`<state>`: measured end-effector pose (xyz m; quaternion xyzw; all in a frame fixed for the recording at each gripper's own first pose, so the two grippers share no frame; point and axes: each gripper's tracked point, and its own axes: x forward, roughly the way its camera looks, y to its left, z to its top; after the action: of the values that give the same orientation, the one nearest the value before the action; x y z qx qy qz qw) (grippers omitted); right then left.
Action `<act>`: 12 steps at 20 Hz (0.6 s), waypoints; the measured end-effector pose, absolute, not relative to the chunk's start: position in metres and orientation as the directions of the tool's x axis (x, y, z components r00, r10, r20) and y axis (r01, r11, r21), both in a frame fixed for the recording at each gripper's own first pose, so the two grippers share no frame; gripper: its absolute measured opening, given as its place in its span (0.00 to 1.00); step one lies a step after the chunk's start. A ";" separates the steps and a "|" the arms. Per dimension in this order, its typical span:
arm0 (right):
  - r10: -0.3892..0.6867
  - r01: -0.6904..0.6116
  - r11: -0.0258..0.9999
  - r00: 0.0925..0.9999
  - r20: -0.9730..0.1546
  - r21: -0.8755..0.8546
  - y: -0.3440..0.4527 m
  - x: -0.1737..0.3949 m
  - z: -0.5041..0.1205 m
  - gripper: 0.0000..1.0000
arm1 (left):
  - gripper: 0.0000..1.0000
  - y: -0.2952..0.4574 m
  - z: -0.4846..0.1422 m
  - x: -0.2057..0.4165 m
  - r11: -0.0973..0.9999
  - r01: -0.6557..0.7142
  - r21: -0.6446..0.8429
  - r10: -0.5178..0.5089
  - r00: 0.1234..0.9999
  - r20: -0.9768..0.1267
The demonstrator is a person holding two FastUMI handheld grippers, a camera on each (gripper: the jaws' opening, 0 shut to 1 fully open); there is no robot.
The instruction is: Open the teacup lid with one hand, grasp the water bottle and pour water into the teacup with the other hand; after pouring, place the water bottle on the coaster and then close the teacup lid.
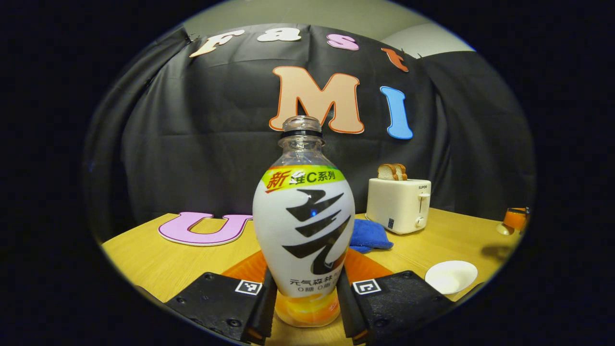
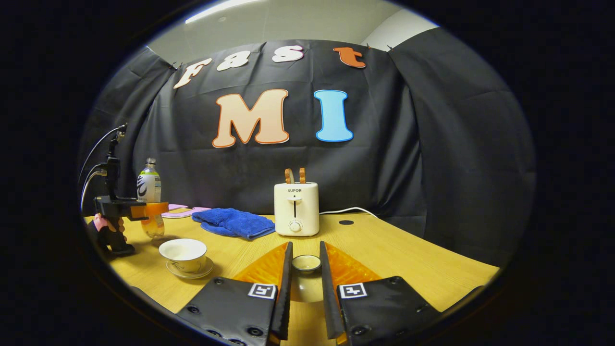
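Note:
The water bottle [image 1: 303, 226] stands upright and uncapped, its white label facing me, with my left gripper [image 1: 306, 288] shut on its lower body. In the right gripper view the same bottle [image 2: 148, 185] and the left gripper [image 2: 139, 210] are at the far left, just behind the teacup. The white teacup [image 2: 184, 253] sits open on its saucer [image 2: 190, 274]; it also lies low at the right in the left gripper view as the teacup [image 1: 450, 276]. My right gripper [image 2: 306, 251] is shut on the teacup lid [image 2: 306, 263], held over the table well right of the cup.
A white toaster [image 2: 296, 209] holding bread slices stands at the back of the wooden table [image 2: 408, 259], its cable [image 2: 348, 210] trailing right. A blue cloth [image 2: 233, 222] lies left of it. A hand [image 2: 108, 231] holds the left gripper's handle.

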<state>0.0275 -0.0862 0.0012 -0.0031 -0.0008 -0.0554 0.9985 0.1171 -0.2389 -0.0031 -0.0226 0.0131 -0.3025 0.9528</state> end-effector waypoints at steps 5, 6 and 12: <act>-0.112 0.112 0.994 0.994 0.003 -0.006 -0.087 0.027 0.002 0.33 | 0.59 -0.245 -0.011 0.123 0.822 0.568 -0.043 -0.569 0.822 -0.028; -0.113 0.113 0.994 0.994 0.003 -0.006 -0.087 0.027 0.001 0.33 | 0.59 -0.246 -0.010 0.126 0.823 0.566 -0.045 -0.567 0.823 -0.021; -0.113 0.113 0.994 0.994 0.003 -0.006 -0.087 0.027 0.001 0.33 | 0.64 -0.249 -0.014 0.126 0.820 0.571 -0.031 -0.572 0.820 -0.039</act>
<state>0.0270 -0.0870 0.0013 -0.0031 -0.0013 -0.0568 0.9984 0.1255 -0.2490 -0.0138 -0.0090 0.0231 -0.2995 0.9538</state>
